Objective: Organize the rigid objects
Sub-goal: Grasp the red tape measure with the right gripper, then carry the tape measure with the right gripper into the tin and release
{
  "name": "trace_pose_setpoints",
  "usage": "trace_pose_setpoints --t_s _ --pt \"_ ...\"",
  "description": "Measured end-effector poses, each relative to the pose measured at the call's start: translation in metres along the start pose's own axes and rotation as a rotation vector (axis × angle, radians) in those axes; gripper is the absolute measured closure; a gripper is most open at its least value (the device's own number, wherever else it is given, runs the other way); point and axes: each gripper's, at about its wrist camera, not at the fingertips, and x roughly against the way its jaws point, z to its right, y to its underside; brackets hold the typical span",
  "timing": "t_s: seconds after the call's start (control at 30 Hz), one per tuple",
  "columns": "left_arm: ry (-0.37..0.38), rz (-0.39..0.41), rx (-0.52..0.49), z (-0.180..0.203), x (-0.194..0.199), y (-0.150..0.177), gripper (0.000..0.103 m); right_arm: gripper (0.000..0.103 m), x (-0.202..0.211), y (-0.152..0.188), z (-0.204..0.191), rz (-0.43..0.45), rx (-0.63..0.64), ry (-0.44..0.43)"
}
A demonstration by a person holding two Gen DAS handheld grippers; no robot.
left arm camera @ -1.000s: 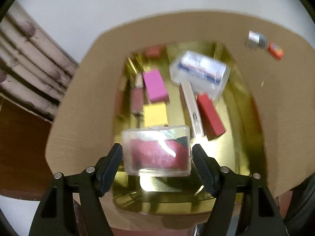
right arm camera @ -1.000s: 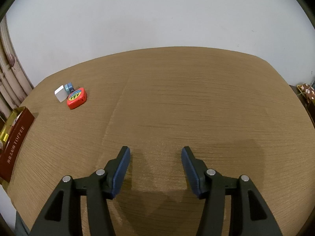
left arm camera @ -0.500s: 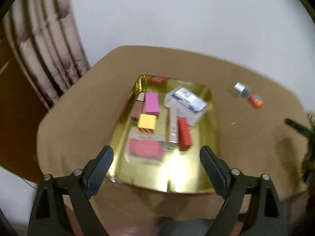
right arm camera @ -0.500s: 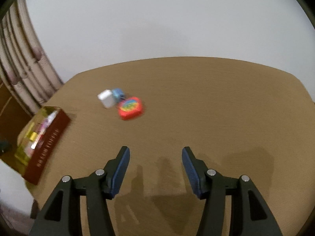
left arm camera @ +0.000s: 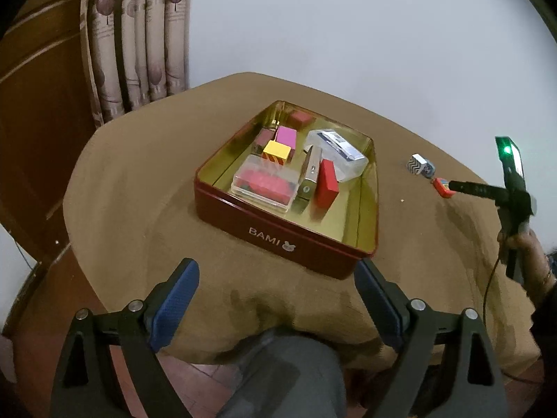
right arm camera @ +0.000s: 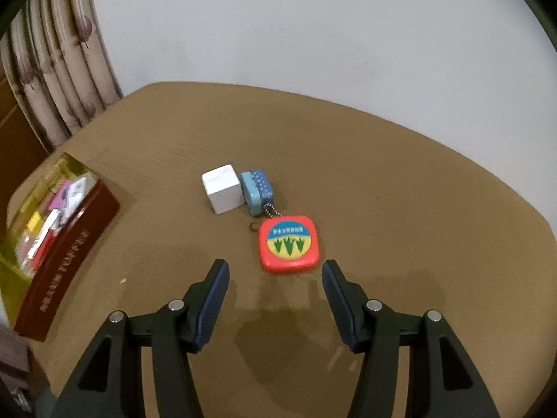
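A dark red tin [left arm camera: 278, 235] with a gold inside sits on the brown table; it holds a clear case [left arm camera: 266, 185], a red block [left arm camera: 327, 183], a yellow block [left arm camera: 276, 151], a pink block [left arm camera: 287, 136] and a clear box [left arm camera: 339, 151]. My left gripper [left arm camera: 276, 291] is open and empty, pulled back over the table's near edge. My right gripper [right arm camera: 275, 280] is open, just short of a red square tape measure [right arm camera: 288, 244]. Behind it lie a white cube [right arm camera: 222, 193] and a blue keychain box [right arm camera: 257, 191]. The tin also shows in the right wrist view [right arm camera: 66, 254].
A curtain [left arm camera: 139, 38] and a wooden door [left arm camera: 38, 104] stand at the left behind the table. A white wall is behind. The right gripper's body [left arm camera: 510, 188] and the person's hand show at the right of the left wrist view. My grey-clad leg [left arm camera: 278, 376] is below.
My left gripper let go of the clear case in the tin and drew back and up. My right gripper moved left toward the red tape measure, which is now close in front.
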Motion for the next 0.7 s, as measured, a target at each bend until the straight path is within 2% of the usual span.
trace_pose_setpoints --t_s 0.07,0.33,0.4,0.47,0.6,0.7 --pt "-0.009 0.008 -0.016 0.003 -0.004 0.004 0.014 0.046 -0.009 -0.006 -0.002 -0.020 0.013 0.015" --pt "-0.007 -0.072 -0.029 0.004 -0.025 0.013 0.014 0.046 -0.045 -0.017 0.002 -0.112 0.001 0.062" --pt "-0.014 -0.079 -0.023 0.003 -0.026 0.014 0.014 0.047 -0.052 -0.015 0.006 -0.130 -0.020 0.031" --pt "-0.034 -0.089 -0.013 0.000 -0.027 0.013 0.014 0.055 -0.049 -0.014 0.004 -0.121 -0.007 0.046" --pt "-0.037 -0.098 0.043 -0.009 -0.024 0.011 0.014 0.055 -0.037 -0.009 0.004 -0.126 -0.022 0.030" --pt "-0.050 -0.088 0.048 -0.012 -0.017 0.011 0.014 0.055 -0.005 -0.002 -0.005 -0.096 -0.031 -0.036"
